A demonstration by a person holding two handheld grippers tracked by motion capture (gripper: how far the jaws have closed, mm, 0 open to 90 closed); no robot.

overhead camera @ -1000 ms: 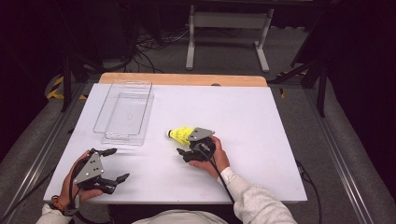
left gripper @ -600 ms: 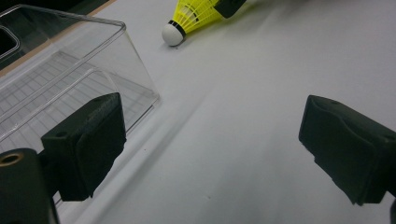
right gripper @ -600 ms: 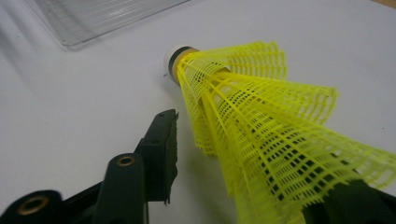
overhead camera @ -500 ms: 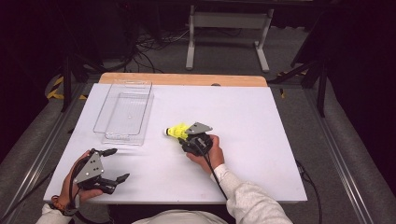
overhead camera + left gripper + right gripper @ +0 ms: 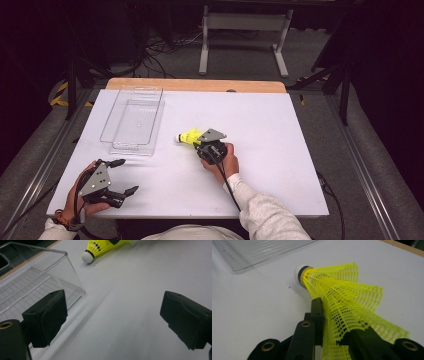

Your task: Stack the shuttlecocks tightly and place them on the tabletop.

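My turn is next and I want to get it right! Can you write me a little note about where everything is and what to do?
Right tongs: shut on the yellow shuttlecock, pinching its mesh skirt, white cork tip pointing toward the clear bin.
Left tongs: open, holding nothing, near the table's front left corner.
Shuttlecock: low over the table, just right of the bin, not inside it.
Done: the shuttlecock is gripped.
Left: probably carry it over the bin's wall and let go inside. Squeeze gently; the skirt is already crumpled between the jaws.
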